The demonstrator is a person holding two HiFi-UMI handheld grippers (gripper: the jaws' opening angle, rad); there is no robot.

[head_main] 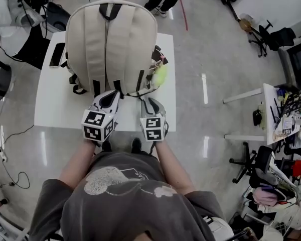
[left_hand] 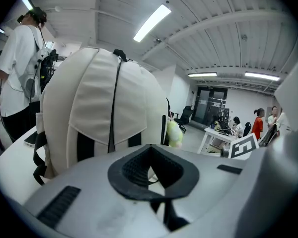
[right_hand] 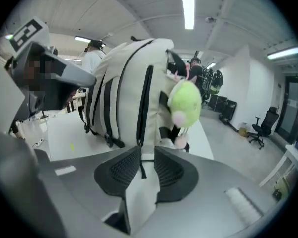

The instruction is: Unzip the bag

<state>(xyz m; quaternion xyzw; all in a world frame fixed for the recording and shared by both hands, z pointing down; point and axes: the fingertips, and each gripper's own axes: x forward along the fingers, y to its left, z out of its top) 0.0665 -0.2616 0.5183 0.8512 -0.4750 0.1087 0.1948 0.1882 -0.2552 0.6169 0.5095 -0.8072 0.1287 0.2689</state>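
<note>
Backpack [head_main: 110, 39] sits on the worktop [head_main: 50, 109], strap side turned to the person, with a green plush toy [head_main: 160, 75] hung at its side. Left gripper [head_main: 112, 95] fingers are seen together at the tips, apparently nipped on a black strap [left_hand: 166, 214]. Right gripper [head_main: 149, 102] fingers stand apart, a cream strap [right_hand: 141, 197] loose between them. The fabric is judged soft, floppy and likely to slide. The zip pull is to be pinched, with the bag braced beside it. No zip is seen.

Note the glossy grey floor [head_main: 215, 59] around the white table [head_main: 50, 109]. At your right, locate a cluttered desk [head_main: 267, 98] and black office chairs [head_main: 248, 160]. Ceiling strip lights [left_hand: 151, 21] are lit.
</note>
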